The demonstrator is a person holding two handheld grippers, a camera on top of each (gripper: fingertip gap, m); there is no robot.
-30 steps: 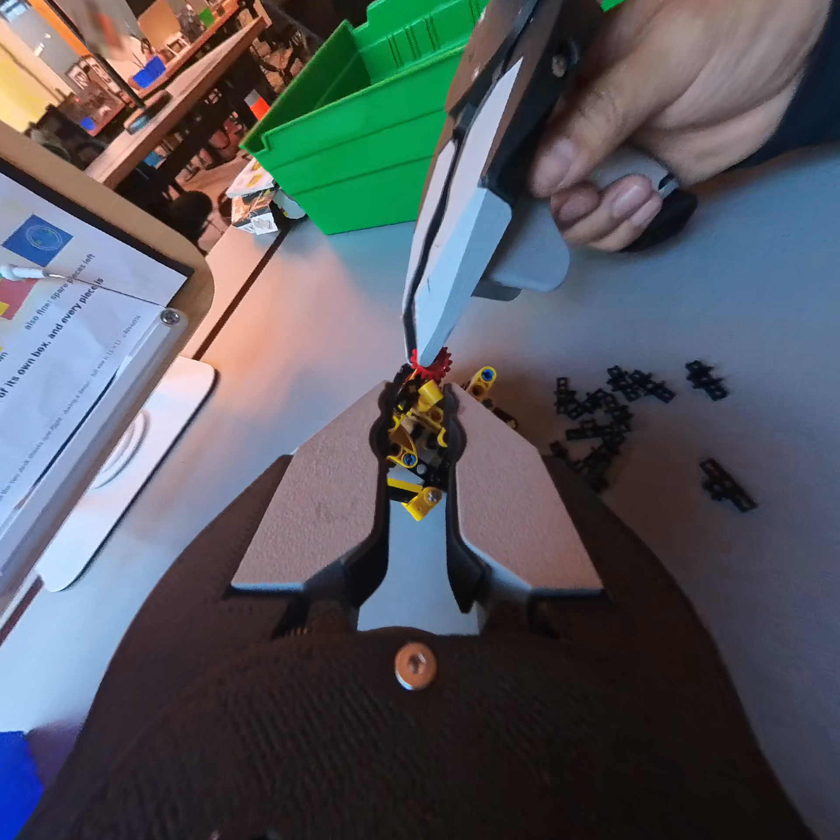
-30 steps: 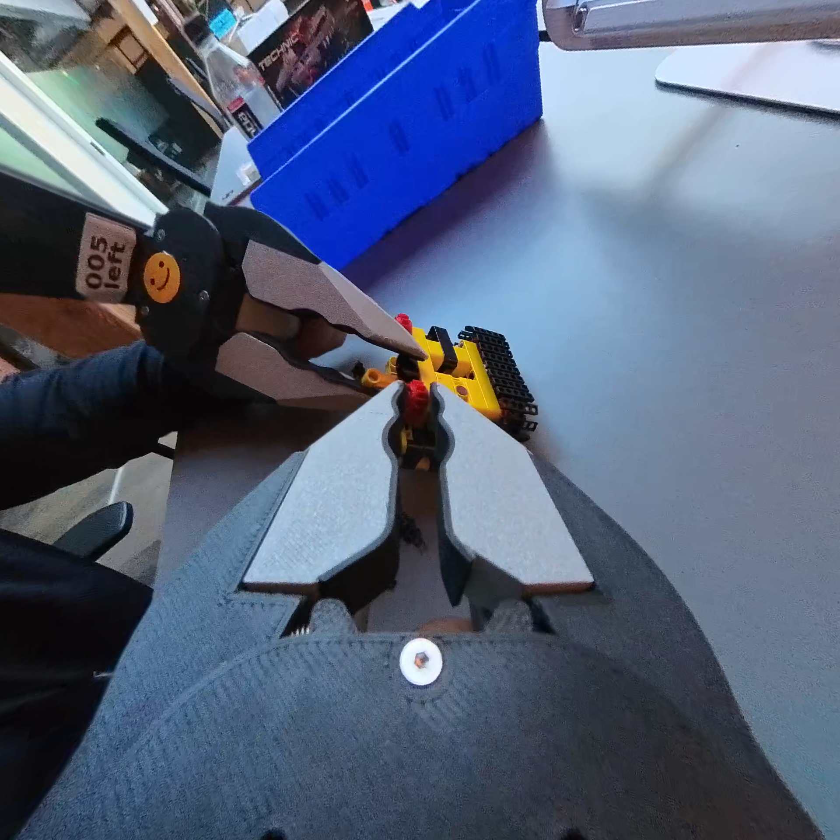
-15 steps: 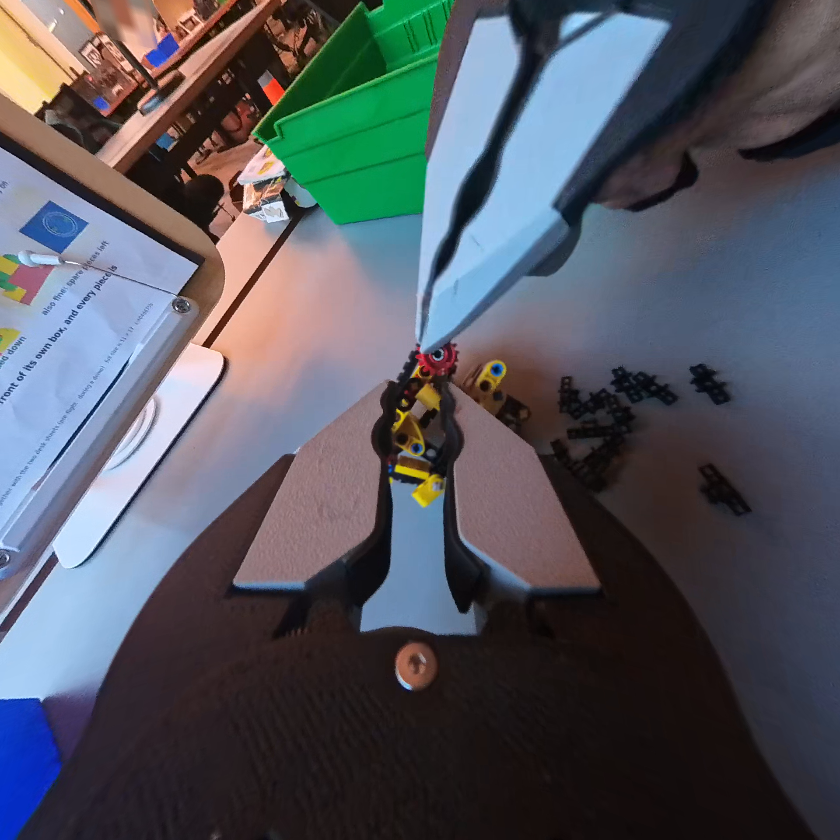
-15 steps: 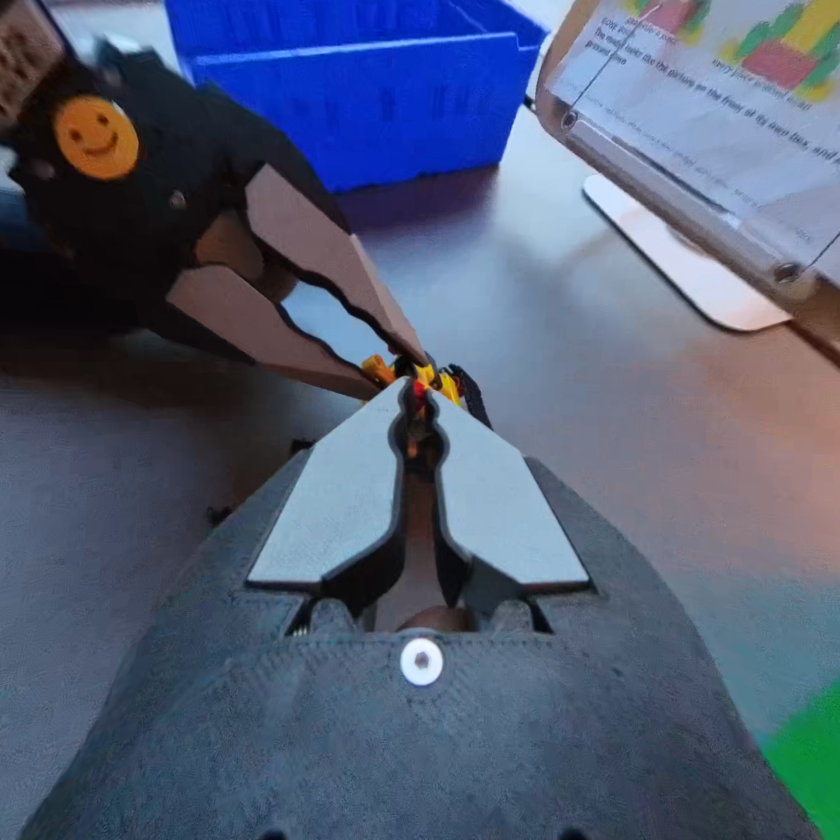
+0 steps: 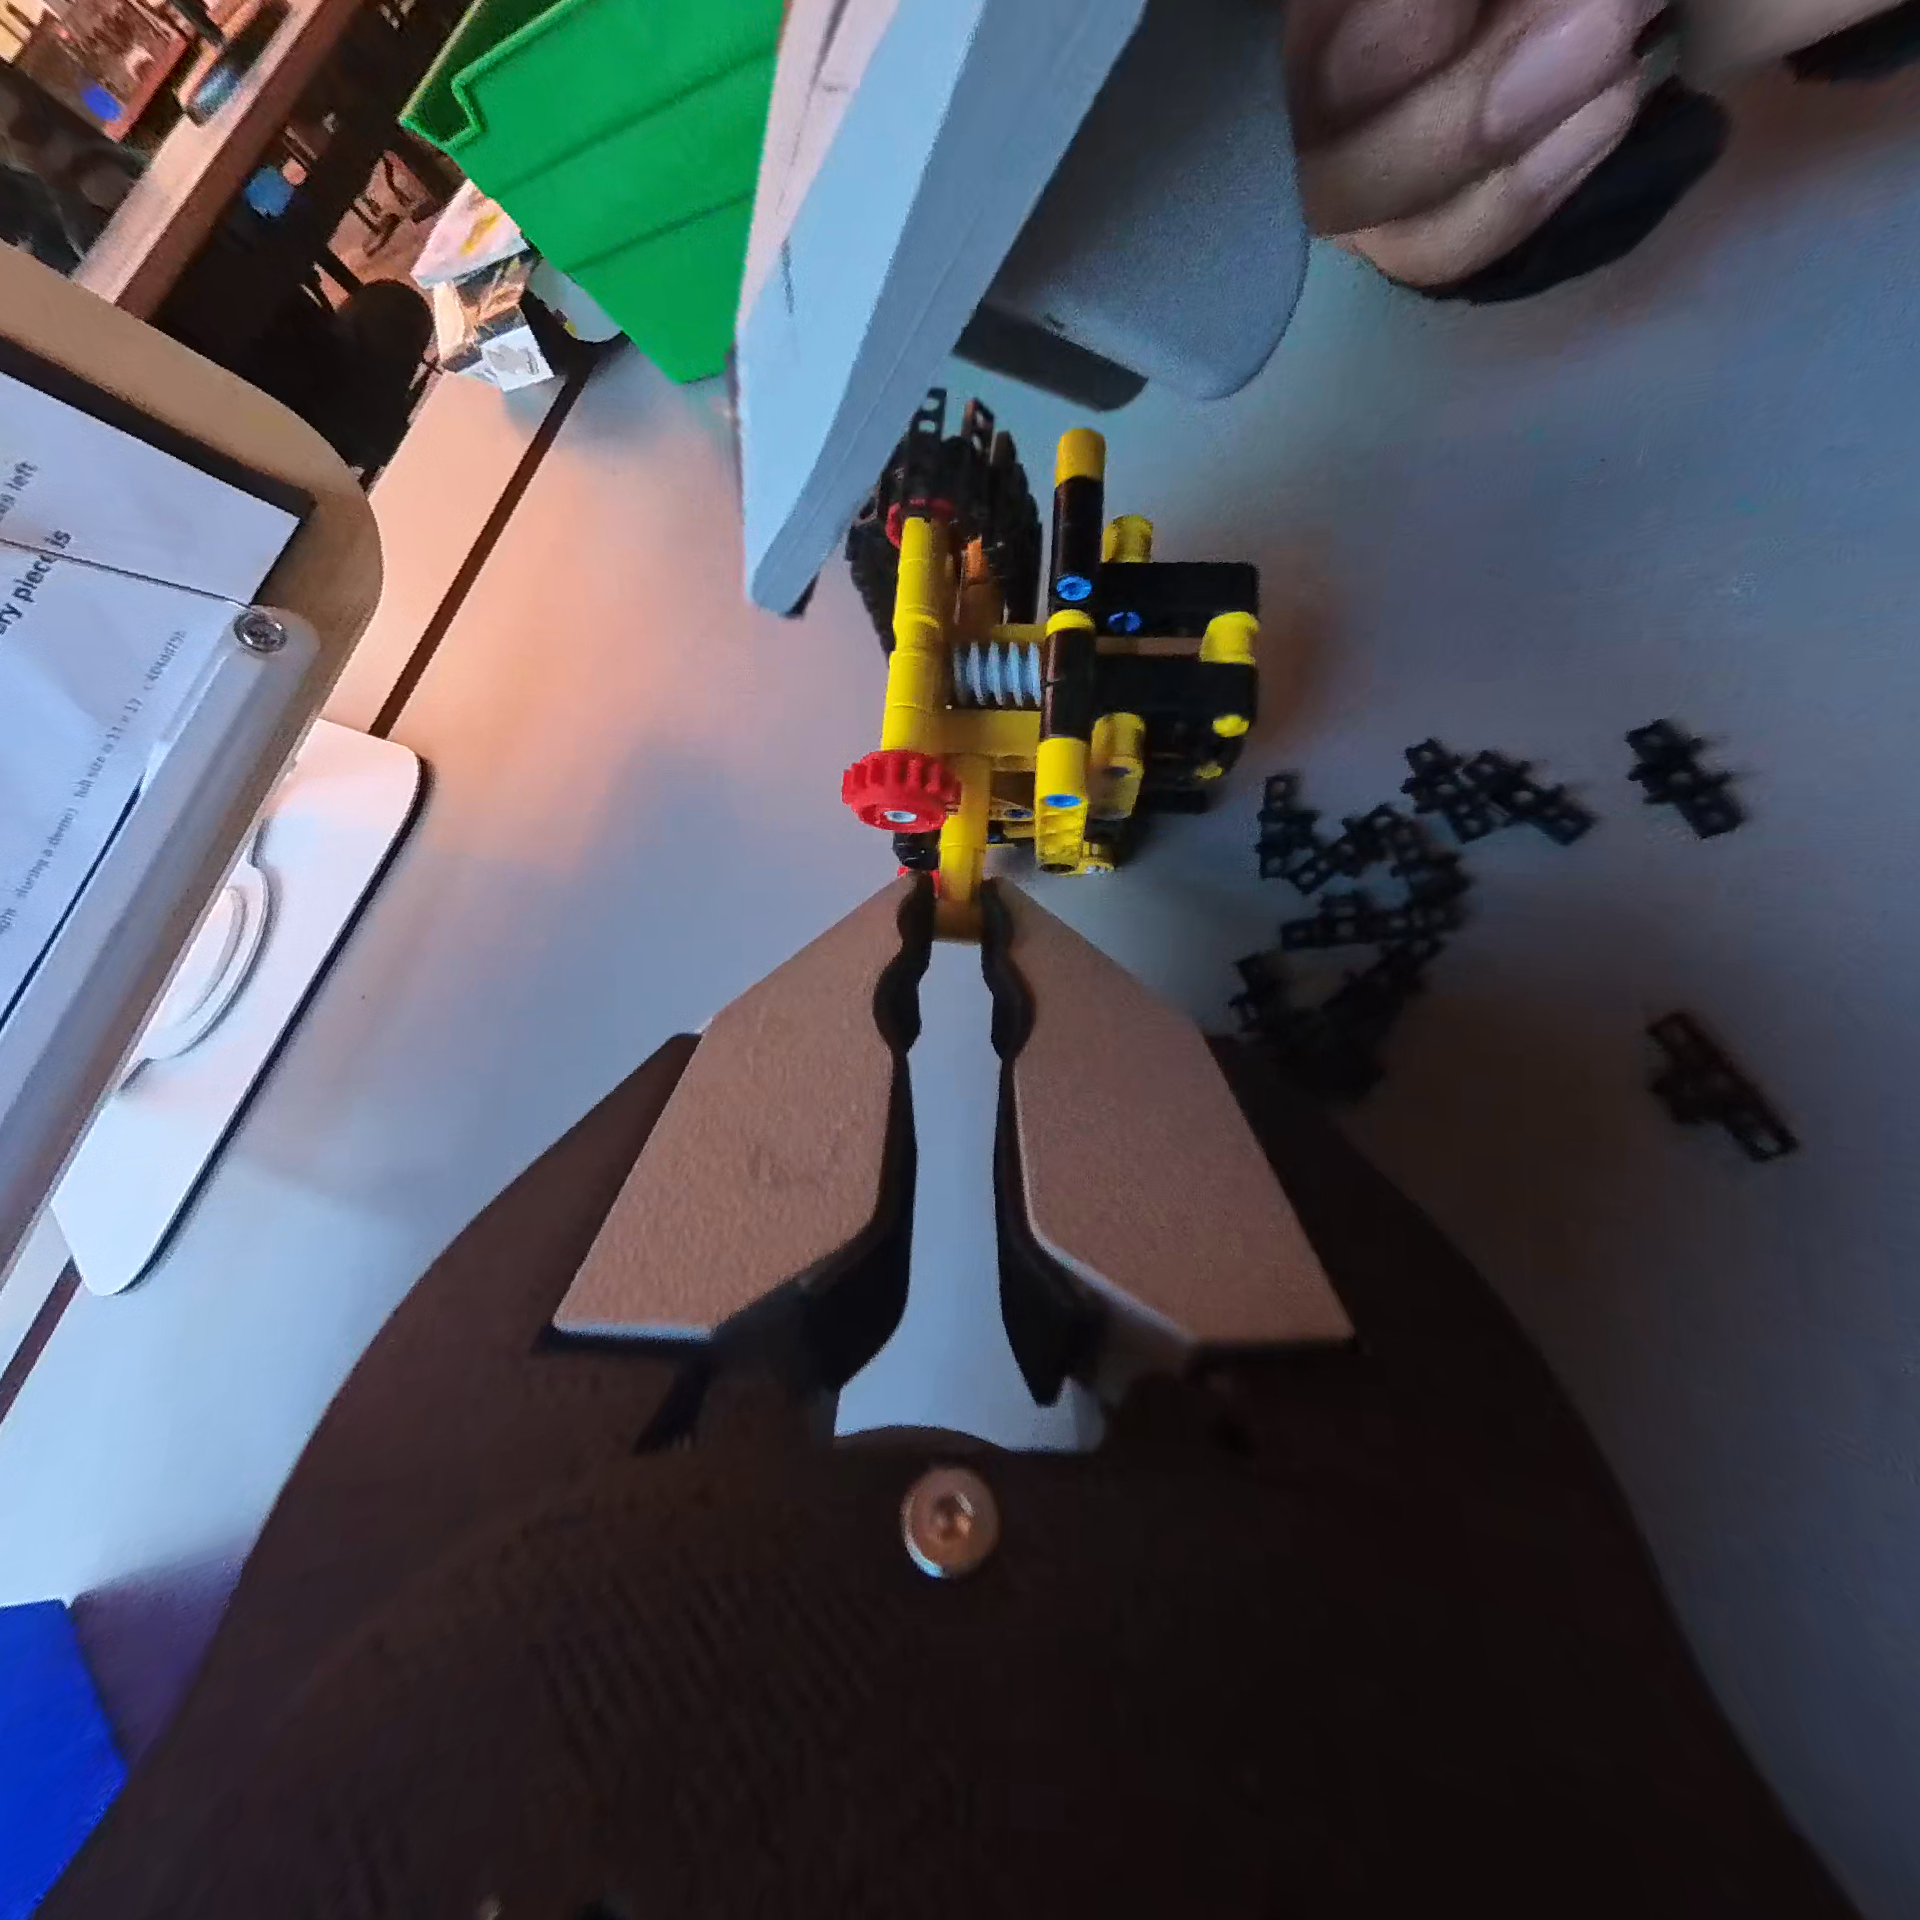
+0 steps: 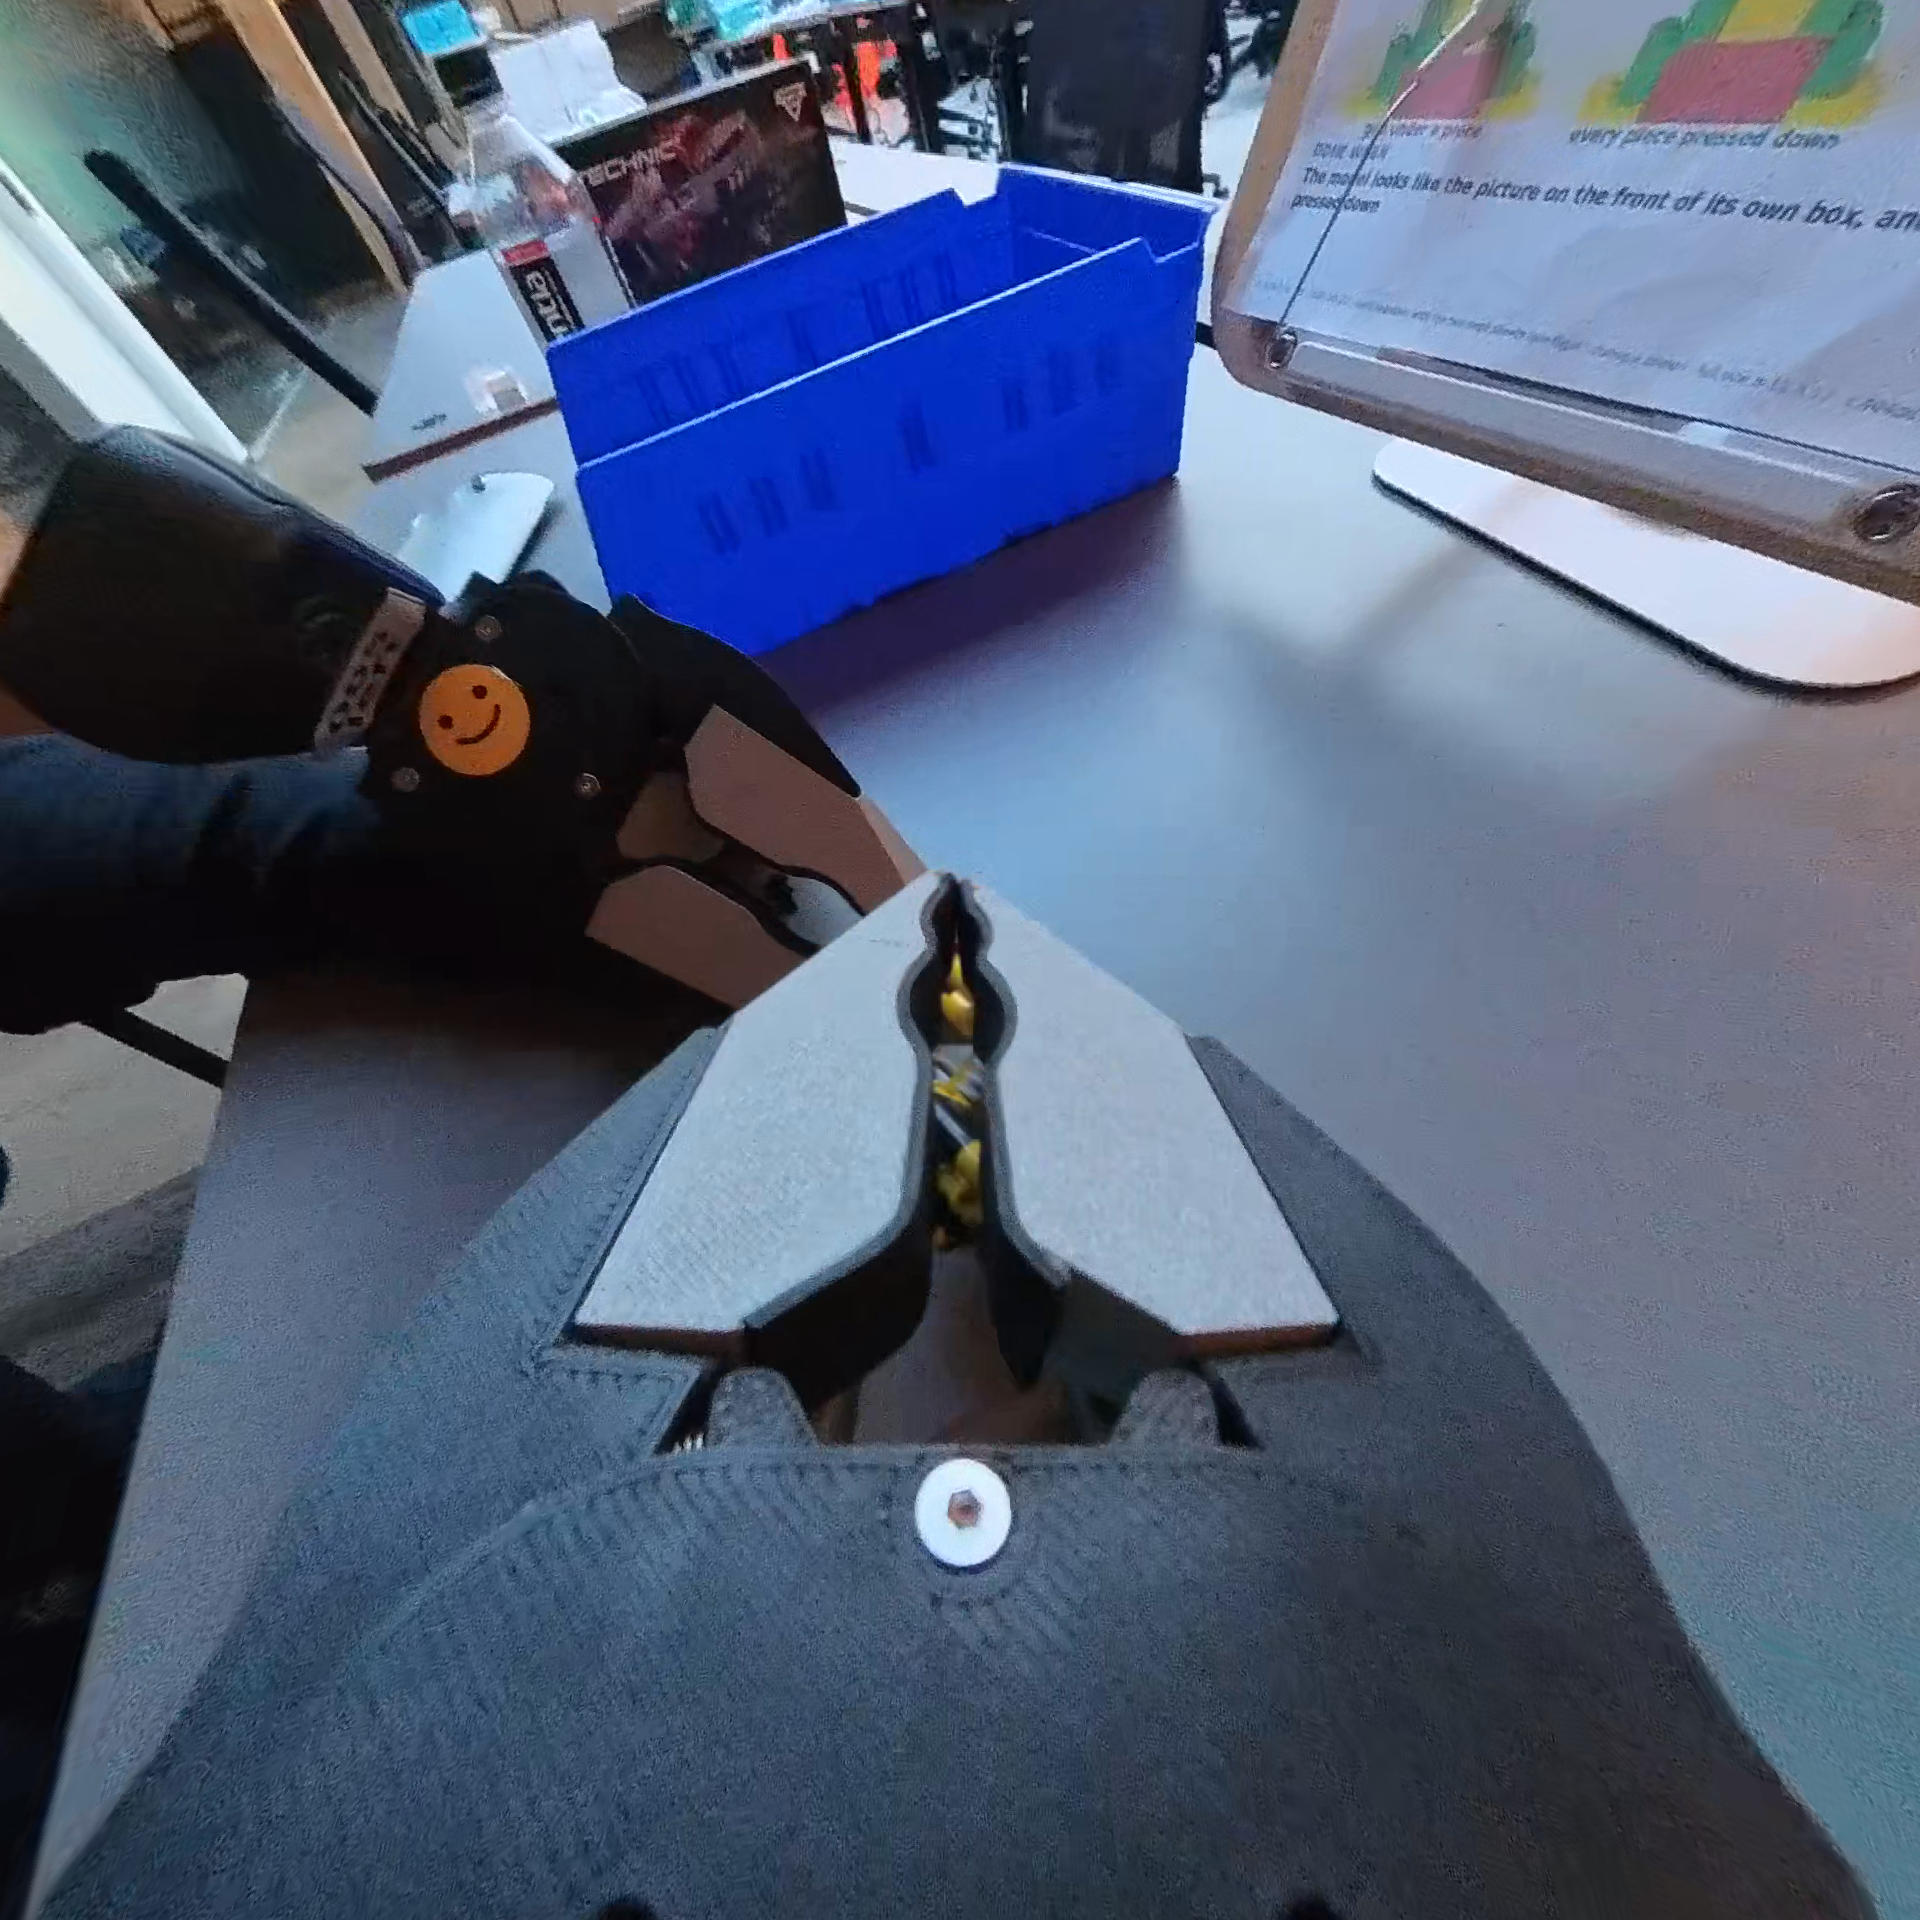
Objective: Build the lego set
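The yellow and black lego model [image 5: 1049, 675] rests on the grey table [image 5: 623, 831], with a black track [image 5: 966, 488] at its far end, a grey worm gear and a red gear [image 5: 899, 795] on its left side. My left gripper [image 5: 951, 904] is shut on the near end of the model's yellow beam. My right gripper [image 6: 954, 896] is shut with nothing at its tips; in the left wrist view its grey fingers [image 5: 883, 312] point down beside the model's far left end. In the right wrist view, bits of the yellow model [image 6: 956, 1008] show through the gap.
Loose black track links [image 5: 1351, 914] lie right of the model. A green bin [image 5: 623, 156] stands behind it, a blue bin [image 6: 883, 447] on the other side. A document stand [image 5: 156, 675] with its white base [image 6: 1662, 582] is to the left. A hand [image 5: 1507, 125] holds the right gripper.
My left gripper slid back from deep around the model to its beam end. The right gripper let go of the red gear, now on the model, and moved to the far end.
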